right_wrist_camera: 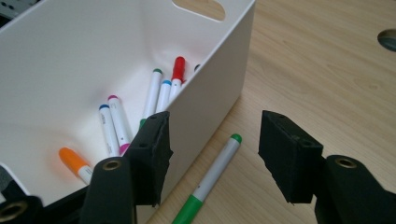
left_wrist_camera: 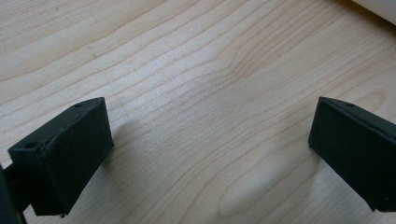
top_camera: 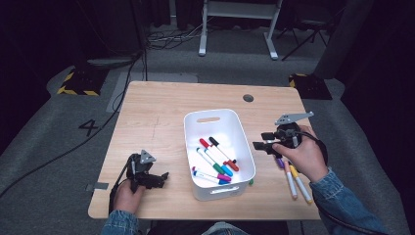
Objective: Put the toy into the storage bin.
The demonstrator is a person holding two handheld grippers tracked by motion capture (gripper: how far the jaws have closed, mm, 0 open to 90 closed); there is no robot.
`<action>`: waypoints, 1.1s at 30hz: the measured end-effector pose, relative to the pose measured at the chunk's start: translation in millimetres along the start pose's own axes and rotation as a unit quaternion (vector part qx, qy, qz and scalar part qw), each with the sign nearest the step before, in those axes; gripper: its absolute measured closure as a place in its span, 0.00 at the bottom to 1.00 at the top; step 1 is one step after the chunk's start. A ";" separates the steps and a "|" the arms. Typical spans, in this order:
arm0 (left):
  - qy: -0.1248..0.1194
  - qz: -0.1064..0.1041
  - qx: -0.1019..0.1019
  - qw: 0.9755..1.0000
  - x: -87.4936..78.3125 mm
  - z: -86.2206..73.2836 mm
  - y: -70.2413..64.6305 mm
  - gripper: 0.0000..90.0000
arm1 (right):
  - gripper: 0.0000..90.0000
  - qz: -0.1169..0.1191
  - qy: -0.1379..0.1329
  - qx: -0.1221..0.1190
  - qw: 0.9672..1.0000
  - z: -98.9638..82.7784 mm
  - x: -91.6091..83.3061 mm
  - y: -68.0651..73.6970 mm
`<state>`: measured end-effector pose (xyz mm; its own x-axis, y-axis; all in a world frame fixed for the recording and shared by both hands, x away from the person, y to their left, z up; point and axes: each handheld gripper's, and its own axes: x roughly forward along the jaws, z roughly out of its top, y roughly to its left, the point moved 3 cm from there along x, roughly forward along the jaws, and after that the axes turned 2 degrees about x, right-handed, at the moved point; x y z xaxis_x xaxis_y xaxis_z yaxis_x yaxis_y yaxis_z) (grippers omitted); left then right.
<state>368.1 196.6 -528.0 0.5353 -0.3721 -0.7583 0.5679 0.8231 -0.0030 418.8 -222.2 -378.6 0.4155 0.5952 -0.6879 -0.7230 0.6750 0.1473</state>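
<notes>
Right gripper point(right_wrist_camera: 212, 158) hangs released over the green marker point(right_wrist_camera: 211, 179) beside the white bin point(right_wrist_camera: 205, 100); left gripper point(left_wrist_camera: 210, 154) released above bare surface point(left_wrist_camera: 196, 84).

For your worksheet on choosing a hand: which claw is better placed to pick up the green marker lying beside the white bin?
The right claw: its open jaws frame the green marker. The left claw rests across the white bin.

Markers point(top_camera: 215, 159) in white bin point(top_camera: 195, 128).
</notes>
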 end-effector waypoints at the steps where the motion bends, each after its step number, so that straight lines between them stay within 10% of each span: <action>1: 0.000 0.001 0.001 1.000 -0.1 0.1 0.1 0.00 | 0.49 -0.001 0.003 0.006 1.000 -2.3 4.7 -1.8; 33: 0.000 0.001 0.001 1.000 -0.1 0.1 0.1 0.00 | 0.46 -0.008 0.102 0.008 0.995 -61.3 102.2 -25.8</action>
<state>368.2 196.7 -527.9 0.5360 -0.3714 -0.7581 0.5682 0.8229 -0.0013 446.1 -205.5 -496.2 0.3051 0.4838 -0.8203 -0.7074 0.6918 0.1449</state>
